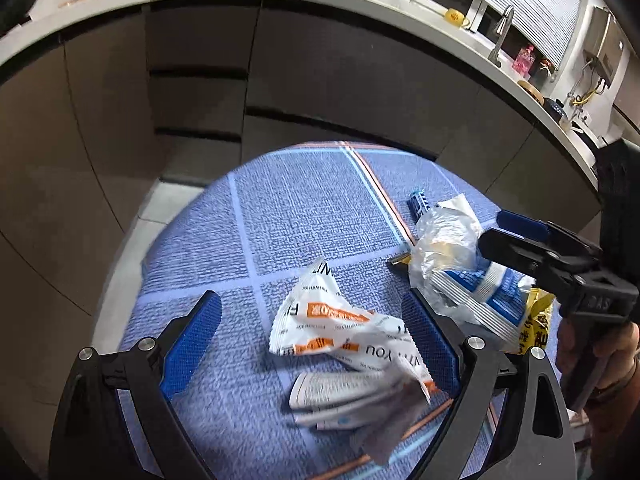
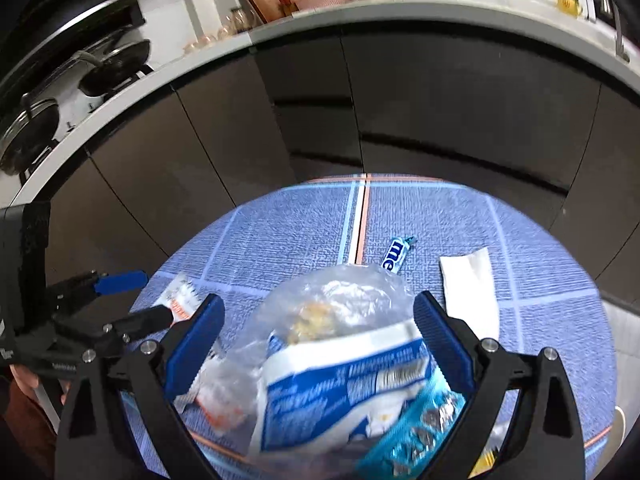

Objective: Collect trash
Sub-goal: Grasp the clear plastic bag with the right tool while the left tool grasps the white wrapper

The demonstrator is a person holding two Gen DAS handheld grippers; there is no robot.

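Observation:
Trash lies on a round table with a blue checked cloth [image 1: 300, 208]. My left gripper [image 1: 312, 336] is open, its blue pads on either side of a crumpled white and orange wrapper [image 1: 340, 328] and a white tube [image 1: 340, 392]. My right gripper [image 2: 316, 344] is open around a clear plastic bag [image 2: 340, 308] and a blue and white packet [image 2: 344, 392]; it shows in the left wrist view [image 1: 516, 236] beside the bag [image 1: 444, 240]. A blue candy roll [image 2: 394, 256] and a white napkin [image 2: 472, 288] lie further off.
Dark kitchen cabinets [image 1: 320, 80] curve behind the table under a white counter with a faucet [image 1: 502, 32] and a yellow cup [image 1: 456, 16]. A stove with pans [image 2: 108, 68] is at the left. A teal foil wrapper [image 2: 416, 436] and a yellow packet [image 1: 536, 324] lie near the pile.

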